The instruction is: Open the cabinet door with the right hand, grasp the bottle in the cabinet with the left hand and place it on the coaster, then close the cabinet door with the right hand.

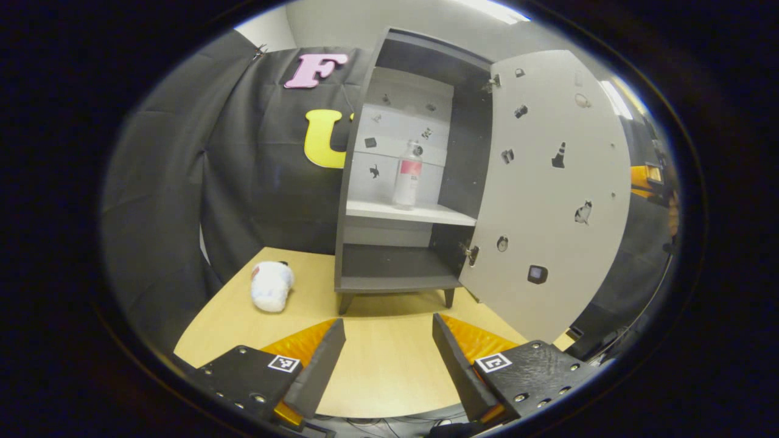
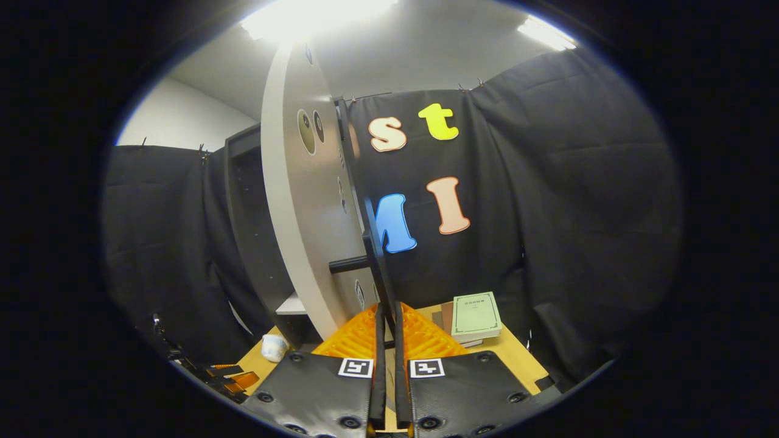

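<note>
— So where does the bottle (image 1: 408,175) stand from the left gripper (image 1: 388,353)?
— Straight ahead and above, upright on the cabinet (image 1: 398,261) shelf; that gripper gapes empty, while the right gripper (image 2: 387,340) is clenched on the door's (image 2: 304,201) handle (image 2: 372,243)

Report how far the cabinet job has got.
Done: the cabinet door is swung wide open. In hand: the right gripper is closed on the door's handle; the left gripper is open and faces the bottle on its shelf. Left: grasp, place, close.
</note>
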Action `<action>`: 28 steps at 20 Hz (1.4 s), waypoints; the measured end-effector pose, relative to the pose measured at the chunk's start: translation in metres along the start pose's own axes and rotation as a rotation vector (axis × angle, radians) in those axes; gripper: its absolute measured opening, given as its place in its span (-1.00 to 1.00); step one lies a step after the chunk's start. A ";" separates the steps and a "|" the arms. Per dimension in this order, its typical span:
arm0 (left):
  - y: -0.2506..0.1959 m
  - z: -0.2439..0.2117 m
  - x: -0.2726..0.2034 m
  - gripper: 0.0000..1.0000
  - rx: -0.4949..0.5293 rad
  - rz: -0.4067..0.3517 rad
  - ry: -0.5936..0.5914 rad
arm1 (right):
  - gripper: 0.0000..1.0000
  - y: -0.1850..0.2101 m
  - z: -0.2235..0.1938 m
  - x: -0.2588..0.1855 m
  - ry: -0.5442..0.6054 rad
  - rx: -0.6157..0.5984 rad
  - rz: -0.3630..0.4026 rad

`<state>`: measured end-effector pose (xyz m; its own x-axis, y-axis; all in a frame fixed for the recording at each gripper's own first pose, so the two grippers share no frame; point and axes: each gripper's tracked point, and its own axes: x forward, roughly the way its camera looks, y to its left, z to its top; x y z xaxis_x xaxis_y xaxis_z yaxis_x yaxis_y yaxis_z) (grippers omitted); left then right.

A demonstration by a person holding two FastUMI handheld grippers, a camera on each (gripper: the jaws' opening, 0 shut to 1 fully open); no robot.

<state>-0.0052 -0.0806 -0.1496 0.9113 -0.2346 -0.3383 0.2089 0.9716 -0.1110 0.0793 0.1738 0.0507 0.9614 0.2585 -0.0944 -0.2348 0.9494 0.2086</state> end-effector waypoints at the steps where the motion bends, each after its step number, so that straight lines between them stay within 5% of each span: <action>1: 0.000 0.001 0.000 0.77 0.006 -0.004 -0.002 | -0.84 -0.003 0.001 0.001 -0.003 0.006 -0.009; 5: -0.005 0.014 0.002 0.78 0.050 -0.024 -0.025 | -0.85 -0.005 -0.004 0.001 0.005 0.081 -0.013; 10: -0.012 0.030 0.023 0.82 0.095 -0.037 -0.047 | -0.95 -0.039 -0.006 -0.014 -0.029 0.204 -0.135; 13: -0.017 0.040 0.031 0.75 0.087 -0.041 -0.066 | -0.96 -0.076 -0.020 -0.016 0.010 0.157 -0.268; 18: -0.026 0.068 0.045 0.77 0.109 -0.060 -0.103 | -1.00 -0.099 -0.016 -0.001 0.006 0.074 -0.370; 28: -0.032 0.140 0.122 0.73 0.135 -0.046 -0.150 | -0.94 -0.129 0.009 0.064 -0.059 0.003 -0.394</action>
<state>0.1490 -0.1358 -0.0570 0.9403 -0.2816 -0.1912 0.2881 0.9576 0.0063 0.1726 0.0659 0.0266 0.9843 -0.1365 -0.1118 0.1544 0.9732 0.1706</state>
